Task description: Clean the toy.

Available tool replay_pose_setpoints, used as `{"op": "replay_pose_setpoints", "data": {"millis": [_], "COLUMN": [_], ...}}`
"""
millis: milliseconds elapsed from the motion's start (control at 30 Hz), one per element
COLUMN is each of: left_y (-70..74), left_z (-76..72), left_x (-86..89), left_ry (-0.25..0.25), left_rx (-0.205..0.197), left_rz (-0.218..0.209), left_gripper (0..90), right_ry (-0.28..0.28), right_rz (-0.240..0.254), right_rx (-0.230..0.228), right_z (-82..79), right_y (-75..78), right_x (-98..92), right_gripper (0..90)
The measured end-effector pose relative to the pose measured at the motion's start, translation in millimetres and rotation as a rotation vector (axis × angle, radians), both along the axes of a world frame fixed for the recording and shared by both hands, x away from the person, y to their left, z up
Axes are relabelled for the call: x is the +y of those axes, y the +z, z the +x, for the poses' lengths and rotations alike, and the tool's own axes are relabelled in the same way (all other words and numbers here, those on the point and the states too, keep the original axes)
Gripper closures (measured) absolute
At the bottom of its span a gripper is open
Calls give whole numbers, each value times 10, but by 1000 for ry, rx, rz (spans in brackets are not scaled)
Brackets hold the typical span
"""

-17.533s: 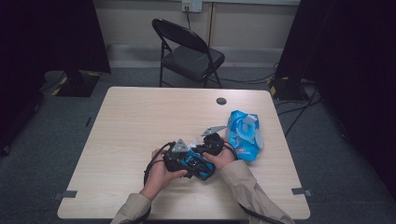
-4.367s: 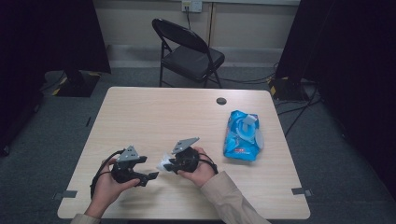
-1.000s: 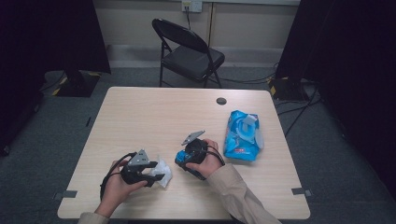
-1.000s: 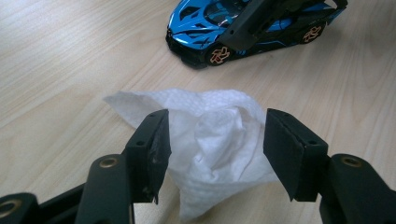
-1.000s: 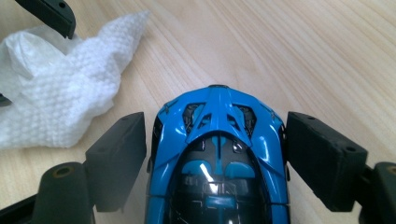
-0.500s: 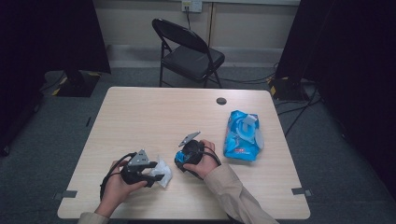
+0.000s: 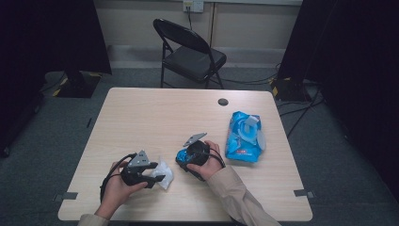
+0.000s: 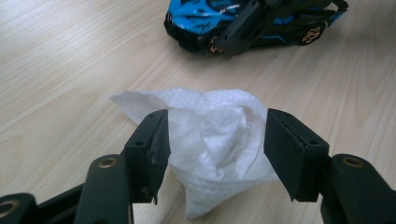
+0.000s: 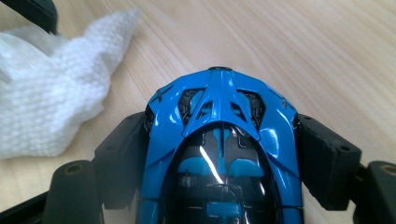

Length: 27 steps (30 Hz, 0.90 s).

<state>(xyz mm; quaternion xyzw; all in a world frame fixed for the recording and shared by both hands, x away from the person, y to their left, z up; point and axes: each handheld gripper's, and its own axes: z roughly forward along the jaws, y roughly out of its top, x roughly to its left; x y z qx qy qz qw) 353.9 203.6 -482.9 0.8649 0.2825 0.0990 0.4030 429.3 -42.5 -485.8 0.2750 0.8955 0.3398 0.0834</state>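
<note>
Both forearms reach in low over the table, left tool (image 7: 157, 178) half-closed, right tool (image 7: 181, 157) just narrowing its jaws.

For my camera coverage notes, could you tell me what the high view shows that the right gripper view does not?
High view alone: the blue wipes pack at the right of the table, the folding chair beyond it, the person's hands, and the left gripper shut on the white wipe.

Right gripper view alone: close detail of the blue toy car gripped between the right gripper jaws, down to its dark glossy canopy.

Both: the car, the crumpled wipe beside it and the wooden tabletop.
</note>
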Motion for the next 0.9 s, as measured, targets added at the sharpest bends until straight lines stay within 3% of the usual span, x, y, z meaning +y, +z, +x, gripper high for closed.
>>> {"op": "replay_pose_setpoints", "data": {"millis": [200,300,900], "left_y": [9,11,21], "left_z": [-6,-10,-12], "left_x": [-20,-38,-95], "left_ry": [-1,-1,-6], "left_rx": [-2,-16,5], "left_rz": [-2,35,12], "left_gripper": [403,375,390], "right_ry": [-12,-13,-37], "right_rz": [70,101,248], "right_rx": [-9,-24,-95], "right_z": [-16,-50,-251], "right_y": [96,161,352], "right_x": [-111,-177,-540], "right_gripper": [250,250,250]}}
